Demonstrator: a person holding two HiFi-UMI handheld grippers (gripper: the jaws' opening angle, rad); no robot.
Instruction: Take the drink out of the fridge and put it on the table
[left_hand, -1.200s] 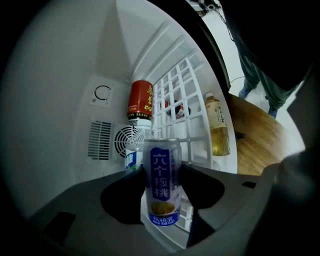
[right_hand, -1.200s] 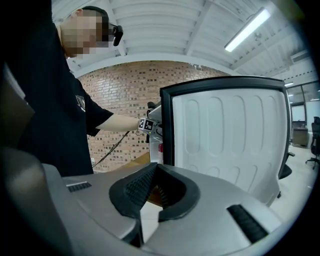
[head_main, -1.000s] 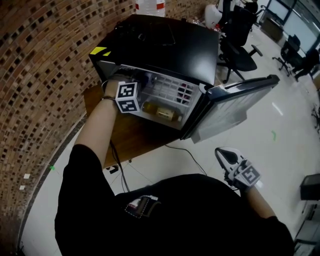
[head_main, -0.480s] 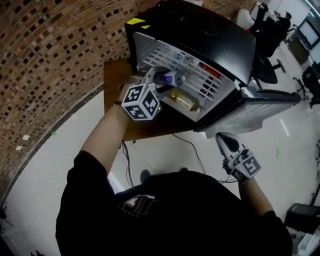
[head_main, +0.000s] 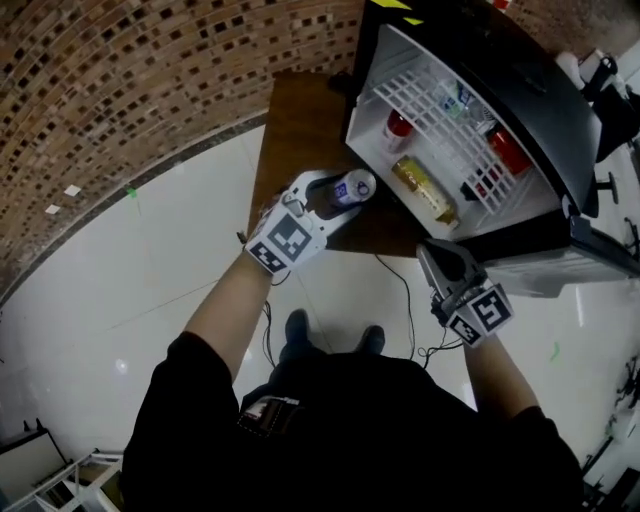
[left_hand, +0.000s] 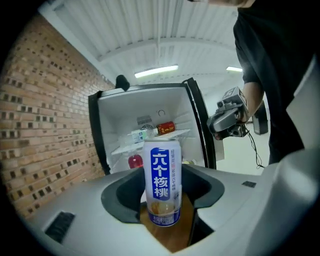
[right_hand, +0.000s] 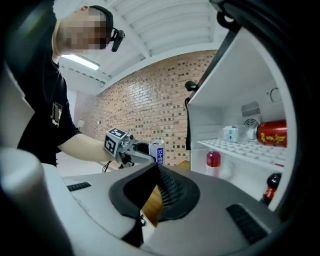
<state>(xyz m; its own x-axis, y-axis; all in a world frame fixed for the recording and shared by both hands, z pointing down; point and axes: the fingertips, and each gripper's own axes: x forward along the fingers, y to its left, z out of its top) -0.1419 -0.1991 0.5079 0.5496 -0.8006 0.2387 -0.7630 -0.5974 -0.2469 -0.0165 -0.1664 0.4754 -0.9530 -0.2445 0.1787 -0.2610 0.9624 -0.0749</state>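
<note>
We see the tall blue-and-white drink can with Chinese print (left_hand: 161, 180) standing upright between the jaws of the left gripper (head_main: 335, 197), clamped at its lower half, pads on both sides. The can is out of the fridge, over the near edge of the brown wooden table (head_main: 295, 130); wood shows right under its base in the left gripper view, but we can't tell whether it touches. The left forearm is bare and stretched forward and up to the table. The right gripper (head_main: 440, 262) is held low, close to the body, pointing at the fridge, its jaws shut with nothing between them. Behind the can is the black mini fridge with a white inside (head_main: 545, 90), door open, on the table, with a golden bottle (head_main: 424, 190) lying on its rack. Only the right gripper view shows a red can lying on the upper shelf (right_hand: 272, 132). The brown brick wall (head_main: 120, 90) is furthest.
</note>
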